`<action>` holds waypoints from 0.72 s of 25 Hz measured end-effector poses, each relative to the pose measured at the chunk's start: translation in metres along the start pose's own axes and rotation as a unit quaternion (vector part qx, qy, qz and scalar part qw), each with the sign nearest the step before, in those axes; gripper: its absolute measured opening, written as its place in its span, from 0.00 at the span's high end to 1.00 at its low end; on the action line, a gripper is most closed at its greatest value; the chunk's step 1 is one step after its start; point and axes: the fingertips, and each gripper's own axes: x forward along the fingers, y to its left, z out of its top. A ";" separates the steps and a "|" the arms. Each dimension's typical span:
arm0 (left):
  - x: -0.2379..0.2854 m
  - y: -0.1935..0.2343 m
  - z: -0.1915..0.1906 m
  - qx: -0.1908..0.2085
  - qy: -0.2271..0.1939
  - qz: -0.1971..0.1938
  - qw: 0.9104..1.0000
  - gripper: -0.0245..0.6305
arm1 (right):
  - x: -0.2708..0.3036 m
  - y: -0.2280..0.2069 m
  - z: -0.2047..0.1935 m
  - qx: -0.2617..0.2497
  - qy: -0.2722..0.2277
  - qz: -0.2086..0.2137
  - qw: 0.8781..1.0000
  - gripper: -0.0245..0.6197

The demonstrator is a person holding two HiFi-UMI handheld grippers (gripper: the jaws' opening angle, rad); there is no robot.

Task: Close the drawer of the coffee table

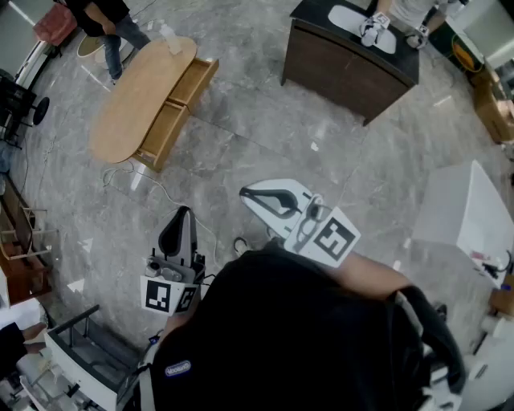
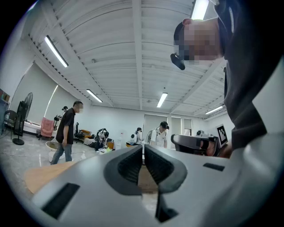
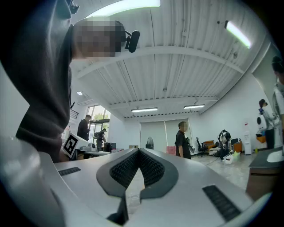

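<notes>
**Head view.** The oval wooden counter (image 1: 136,92) stands on the grey marble floor (image 1: 265,128) at about 10 o'clock in the frame, well apart from both tools. Two drawers stand pulled out along its 4 o'clock edge: the far drawer (image 1: 197,79) and the near drawer (image 1: 165,132), side by side. The left tool (image 1: 184,212) is at 7 o'clock and points towards 12. The right tool (image 1: 244,193) is near centre and points towards 9. Neither touches the counter or a drawer. A dark counter (image 1: 341,68) sits at 1 o'clock. A person (image 1: 108,24) stands beyond the oval counter at 11 o'clock.

**Left gripper view.** The left tool (image 2: 143,150) is clenched, its ribbed pads meeting at the tips with nothing gripped. The oval counter's pale top (image 2: 42,175) shows low at 8 o'clock. The right tool (image 2: 195,142) shows at 3 o'clock.

**Right gripper view.** The right tool (image 3: 139,151) is clenched on nothing, its pads together at the tips. It is tilted slightly upward toward the ceiling lights. The dark counter's corner (image 3: 264,170) shows at 4 o'clock. No drawer is visible here.
</notes>
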 end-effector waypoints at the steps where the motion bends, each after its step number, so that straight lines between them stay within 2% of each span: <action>1: -0.001 0.001 -0.001 0.000 0.002 -0.003 1.000 0.94 | 0.000 0.000 -0.001 0.003 0.004 -0.002 1.000 0.95; 7: -0.003 0.003 -0.004 0.005 0.004 -0.005 1.000 0.94 | 0.000 -0.001 0.001 0.009 0.000 -0.006 1.000 0.95; 15: 0.002 0.003 0.012 -0.003 -0.027 0.007 1.000 0.94 | 0.001 -0.003 -0.005 0.000 0.015 -0.008 1.000 0.94; 17: 0.002 0.003 0.017 0.009 -0.036 0.004 0.999 0.93 | 0.004 -0.004 -0.007 0.001 0.016 -0.006 1.000 0.94; 18: 0.004 0.002 0.017 0.018 -0.035 0.004 0.999 0.92 | 0.006 -0.003 -0.008 0.004 0.015 -0.002 1.000 0.87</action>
